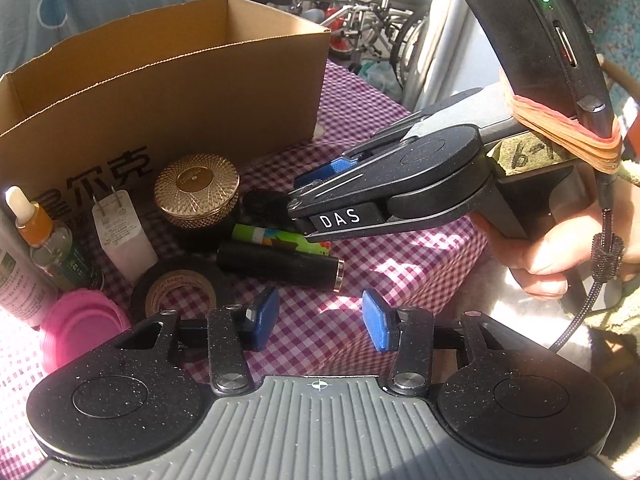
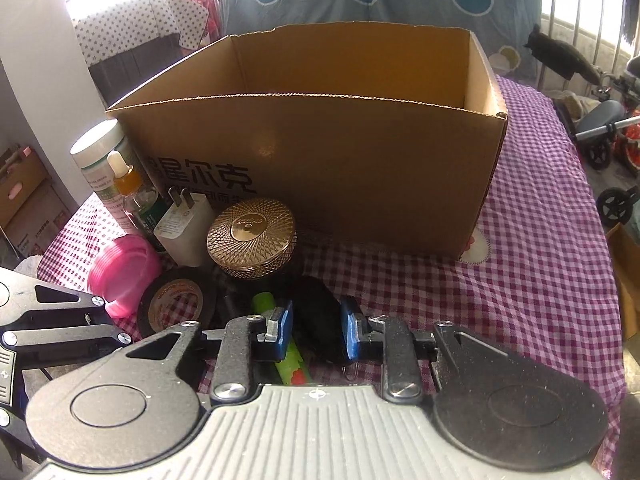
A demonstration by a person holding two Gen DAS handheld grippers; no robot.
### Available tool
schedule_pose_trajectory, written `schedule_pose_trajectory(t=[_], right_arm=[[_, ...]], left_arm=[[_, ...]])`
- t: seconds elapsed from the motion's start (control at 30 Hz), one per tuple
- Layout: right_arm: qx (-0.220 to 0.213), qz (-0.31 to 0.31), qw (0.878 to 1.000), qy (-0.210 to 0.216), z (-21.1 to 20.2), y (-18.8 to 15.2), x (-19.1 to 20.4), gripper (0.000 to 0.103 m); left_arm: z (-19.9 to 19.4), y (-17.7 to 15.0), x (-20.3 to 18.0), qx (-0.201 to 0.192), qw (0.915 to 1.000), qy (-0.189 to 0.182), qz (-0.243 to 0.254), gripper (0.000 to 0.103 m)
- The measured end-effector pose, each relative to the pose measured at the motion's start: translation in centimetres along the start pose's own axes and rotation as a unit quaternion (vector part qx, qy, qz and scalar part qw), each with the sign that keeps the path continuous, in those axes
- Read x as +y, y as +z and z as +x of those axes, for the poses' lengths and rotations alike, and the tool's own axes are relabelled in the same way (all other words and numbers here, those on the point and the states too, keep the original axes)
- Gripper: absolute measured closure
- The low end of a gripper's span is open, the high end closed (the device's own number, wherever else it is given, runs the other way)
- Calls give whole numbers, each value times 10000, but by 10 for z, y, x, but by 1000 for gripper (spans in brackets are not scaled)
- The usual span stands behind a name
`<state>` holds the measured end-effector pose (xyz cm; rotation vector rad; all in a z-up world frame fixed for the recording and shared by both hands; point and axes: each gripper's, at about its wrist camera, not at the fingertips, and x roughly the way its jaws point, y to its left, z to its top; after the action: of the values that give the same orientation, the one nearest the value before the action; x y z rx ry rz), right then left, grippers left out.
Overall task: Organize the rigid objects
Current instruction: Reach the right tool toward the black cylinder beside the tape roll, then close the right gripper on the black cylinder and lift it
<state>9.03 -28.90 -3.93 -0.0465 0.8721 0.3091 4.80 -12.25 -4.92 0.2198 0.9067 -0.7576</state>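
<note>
My right gripper (image 2: 317, 331) is shut on a black oval fob (image 2: 320, 312) with a small metal ring, which lies on the checked cloth; its blue pads (image 2: 285, 330) sit against both sides. A green tube (image 2: 292, 364) lies under the left finger. In the left wrist view the right gripper (image 1: 300, 208) reaches in from the right over the fob (image 1: 260, 202) and green tube (image 1: 276, 238). My left gripper (image 1: 320, 320) is open above bare cloth, just short of a black tube (image 1: 280, 266). The open cardboard box (image 2: 320, 160) stands behind.
A gold-lidded jar (image 2: 252, 236), white charger (image 2: 184, 228), dropper bottle (image 2: 132, 188), white bottle (image 2: 100, 152), pink lid (image 2: 124, 272) and tape roll (image 2: 174, 304) crowd the box's front left. Checked cloth (image 2: 520, 280) lies bare to the right. Wheelchairs (image 1: 380, 12) stand beyond the table.
</note>
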Motion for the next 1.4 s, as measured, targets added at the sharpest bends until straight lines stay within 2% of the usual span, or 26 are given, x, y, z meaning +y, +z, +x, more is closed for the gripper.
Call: schedule_pose_trajectory(t=[0.1,0.17,0.33,0.43,0.5,0.57,0.63,0.7,0.87,1.13,1.4], right_arm=[[-10,112,9999,-24,0,-1,-3,75],[-31,231,9995,-211,-4,-4,-7,74],[-93,859,9956,-354,-15,-15,-27,74],[-344,1333,9904,-91,-34,-24,-35,74],[-534,1427,9883,4,-49,-27,-32,74],[-593,1533,9858,329,-62,-30,-26,74],[-450,1616,9831,733,-62,-31,-19,74],[-303,1569,9830,905,-57,-32,-9,75],[-23,1476,9864,729,-43,-35,6,75],[303,1762,9778,1097,-41,-44,10,76],[467,1704,9788,1036,-19,-25,6,76]], left_arm=[[3,1,-1,31,10000,-10,13,57],[4,1,-3,34,10000,-35,28,57],[5,1,-3,26,10000,-82,47,57],[3,0,-3,23,9999,-95,59,57],[2,-1,-3,8,9999,-75,73,57],[0,-3,-2,0,10000,-69,63,57],[-2,-5,-1,-10,10000,-59,53,57],[-3,-5,-2,-28,10000,-39,46,57],[-5,-12,0,-16,10000,23,-37,57],[-9,-17,7,24,9997,-111,-211,57],[-1,-14,16,101,9986,-315,-412,57]])
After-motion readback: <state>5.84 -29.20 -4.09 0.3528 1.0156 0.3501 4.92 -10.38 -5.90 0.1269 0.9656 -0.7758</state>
